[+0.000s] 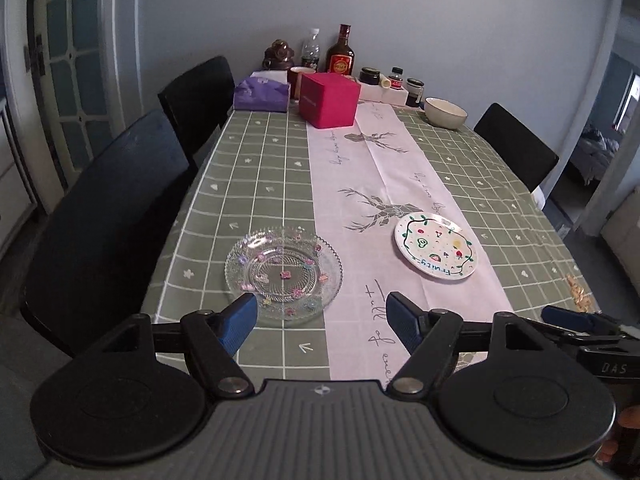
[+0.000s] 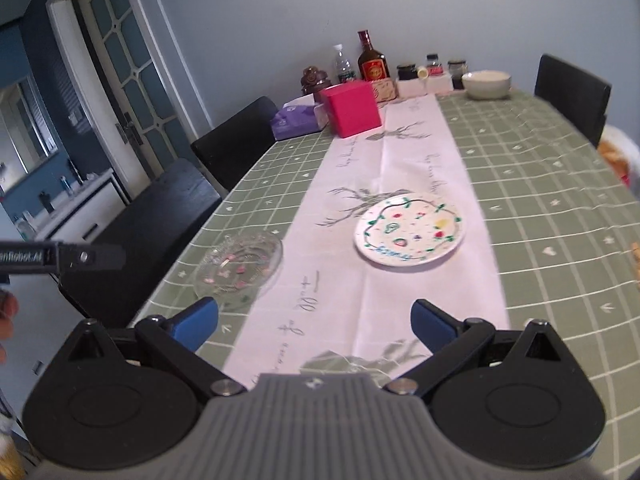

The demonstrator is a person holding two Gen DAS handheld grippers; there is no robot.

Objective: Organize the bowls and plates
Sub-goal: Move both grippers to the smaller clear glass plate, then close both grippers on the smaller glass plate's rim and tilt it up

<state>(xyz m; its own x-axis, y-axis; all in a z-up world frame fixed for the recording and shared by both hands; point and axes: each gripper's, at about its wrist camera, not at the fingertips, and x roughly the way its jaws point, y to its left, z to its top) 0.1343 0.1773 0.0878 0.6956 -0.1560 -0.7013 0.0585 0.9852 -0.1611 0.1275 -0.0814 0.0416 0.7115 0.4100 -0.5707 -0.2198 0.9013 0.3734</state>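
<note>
A clear glass plate (image 1: 283, 275) with small flower marks lies on the green checked tablecloth, just ahead of my left gripper (image 1: 320, 316), which is open and empty above the table's near edge. A white painted plate (image 1: 436, 251) lies on the pink runner to its right. A cream bowl (image 1: 445, 112) stands at the far right end. My right gripper (image 2: 314, 320) is open and empty, hovering over the near end of the runner; the painted plate (image 2: 409, 229) is ahead of it, the glass plate (image 2: 239, 266) ahead-left, the bowl (image 2: 486, 84) far back.
A pink box (image 1: 329, 99), a purple tissue box (image 1: 262, 94), bottles (image 1: 340, 54) and jars (image 1: 370, 76) crowd the far end. Black chairs stand along the left side (image 1: 108, 220) and at the far right (image 1: 516, 144). The right gripper's tip (image 1: 568, 318) shows at right.
</note>
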